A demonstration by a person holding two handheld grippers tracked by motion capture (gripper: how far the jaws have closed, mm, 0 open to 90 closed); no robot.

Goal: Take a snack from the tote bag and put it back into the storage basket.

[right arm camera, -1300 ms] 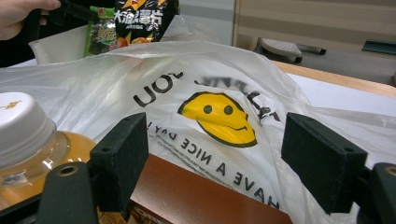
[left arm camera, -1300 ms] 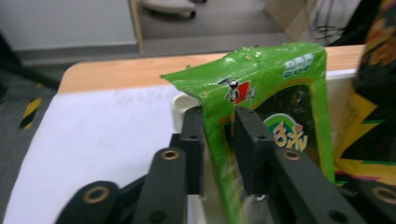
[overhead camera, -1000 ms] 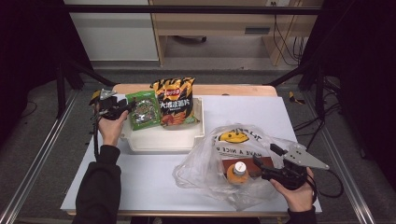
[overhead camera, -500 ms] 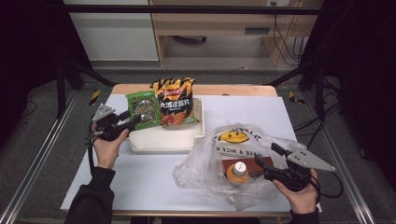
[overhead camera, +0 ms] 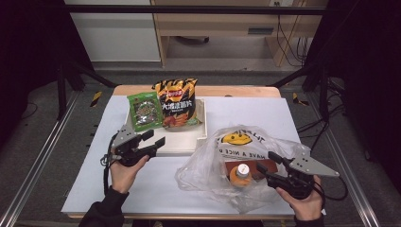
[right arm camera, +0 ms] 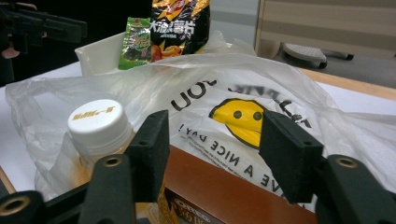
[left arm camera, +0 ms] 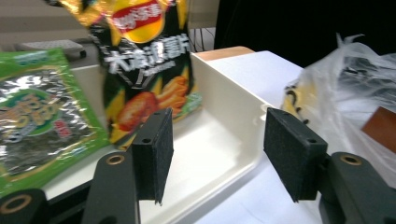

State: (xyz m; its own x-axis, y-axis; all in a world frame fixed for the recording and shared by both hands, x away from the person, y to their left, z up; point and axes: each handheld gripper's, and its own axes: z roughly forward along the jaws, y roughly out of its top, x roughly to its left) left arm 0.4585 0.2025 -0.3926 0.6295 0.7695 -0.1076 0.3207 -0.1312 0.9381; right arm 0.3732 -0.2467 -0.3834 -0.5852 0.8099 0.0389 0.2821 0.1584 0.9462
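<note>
Right gripper view looks straight between two black jaws standing wide apart with nothing between them, the right gripper (right arm camera: 212,151) poised at the mouth of the clear plastic bag with the yellow smiley face (right arm camera: 243,114); inside it lie a brown cardboard biscuit box (right arm camera: 233,196) directly under the jaws and an orange drink bottle with a white cap (right arm camera: 95,128) just beside the left one. To unpack cleanly, I would judge it best to lower onto the box's long edges, close only on cardboard and keep the loose film out of the pinch, drawing it out level so the bottle is not tipped. Over on the person's left, the left gripper (overhead camera: 153,142) hangs empty too, jaws spread, at the front edge of the shallow cream tray (overhead camera: 201,130), where a black-and-orange crisp bag (overhead camera: 176,101) and a green seaweed packet (overhead camera: 145,111) lean at the far side. Everything sits on the white desk (overhead camera: 156,189); room remains in the tray's near half for the box.
</note>
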